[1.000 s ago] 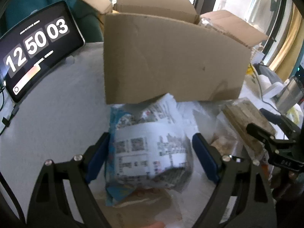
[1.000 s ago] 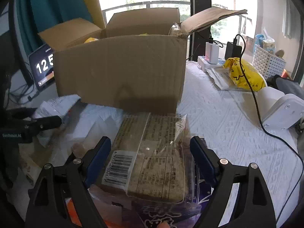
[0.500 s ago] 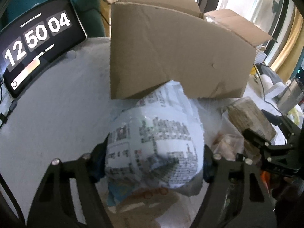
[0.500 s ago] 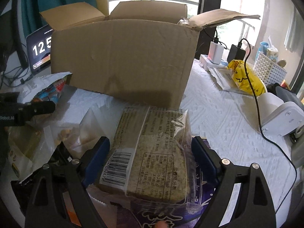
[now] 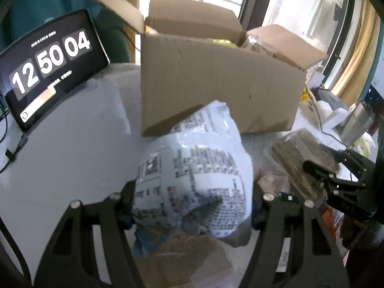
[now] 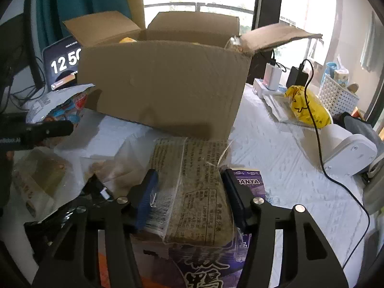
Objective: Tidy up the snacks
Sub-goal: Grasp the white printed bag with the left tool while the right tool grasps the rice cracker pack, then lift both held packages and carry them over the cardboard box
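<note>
The open cardboard box [image 6: 163, 84] walls off the way straight ahead; its top is open. Bare tablecloth [image 5: 60, 163] on the left by the clock tablet [image 5: 48, 69]; a black cable [image 6: 319, 129] crosses the right.

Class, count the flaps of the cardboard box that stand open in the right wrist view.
3: one flap at left, one at the back, one at right. The box's near flap cannot be seen.
</note>
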`<control>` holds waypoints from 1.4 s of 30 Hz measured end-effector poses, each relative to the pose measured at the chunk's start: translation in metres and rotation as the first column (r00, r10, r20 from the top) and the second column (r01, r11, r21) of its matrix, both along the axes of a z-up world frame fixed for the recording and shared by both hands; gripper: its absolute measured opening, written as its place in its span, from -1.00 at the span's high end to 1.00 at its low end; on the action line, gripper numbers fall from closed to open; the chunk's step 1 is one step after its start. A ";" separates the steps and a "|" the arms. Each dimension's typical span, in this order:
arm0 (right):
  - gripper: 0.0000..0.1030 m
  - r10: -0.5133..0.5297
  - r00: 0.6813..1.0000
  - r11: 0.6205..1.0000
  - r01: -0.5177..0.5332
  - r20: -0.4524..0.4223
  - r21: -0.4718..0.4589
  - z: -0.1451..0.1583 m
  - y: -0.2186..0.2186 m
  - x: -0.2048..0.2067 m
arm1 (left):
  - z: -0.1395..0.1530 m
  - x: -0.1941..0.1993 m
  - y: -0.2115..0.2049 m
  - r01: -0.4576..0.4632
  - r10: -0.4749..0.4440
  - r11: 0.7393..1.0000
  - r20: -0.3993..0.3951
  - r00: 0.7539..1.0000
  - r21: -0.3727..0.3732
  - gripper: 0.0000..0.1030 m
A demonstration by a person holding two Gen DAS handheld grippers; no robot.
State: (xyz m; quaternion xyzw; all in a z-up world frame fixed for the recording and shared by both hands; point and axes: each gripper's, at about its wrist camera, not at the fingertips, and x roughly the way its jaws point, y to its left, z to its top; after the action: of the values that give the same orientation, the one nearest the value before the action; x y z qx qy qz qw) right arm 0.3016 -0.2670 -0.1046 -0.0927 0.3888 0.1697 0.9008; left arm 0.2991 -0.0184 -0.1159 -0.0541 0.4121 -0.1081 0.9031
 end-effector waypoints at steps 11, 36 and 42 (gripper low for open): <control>-0.10 -0.013 0.998 0.998 0.010 0.063 0.055 0.032 -0.011 -0.011 | 0.025 -0.017 0.001 -0.002 0.003 1.000 0.066 0.998 -0.009 -0.31; -0.10 -0.013 0.978 0.992 -0.013 0.206 0.126 0.103 -0.029 -0.012 | 0.090 -0.020 0.000 -0.016 0.011 1.000 0.209 0.978 0.022 -0.31; -0.10 -0.025 0.971 0.989 -0.010 0.238 0.145 0.114 -0.039 -0.003 | 0.102 -0.011 -0.007 -0.015 0.006 0.999 0.236 0.972 0.034 -0.32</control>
State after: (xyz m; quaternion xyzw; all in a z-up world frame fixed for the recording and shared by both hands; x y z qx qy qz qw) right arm 0.2988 -0.3064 0.0098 -0.0452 0.2647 0.1814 0.9460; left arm 0.2878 -0.0252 -0.0135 -0.0269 0.3037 -0.1015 0.9470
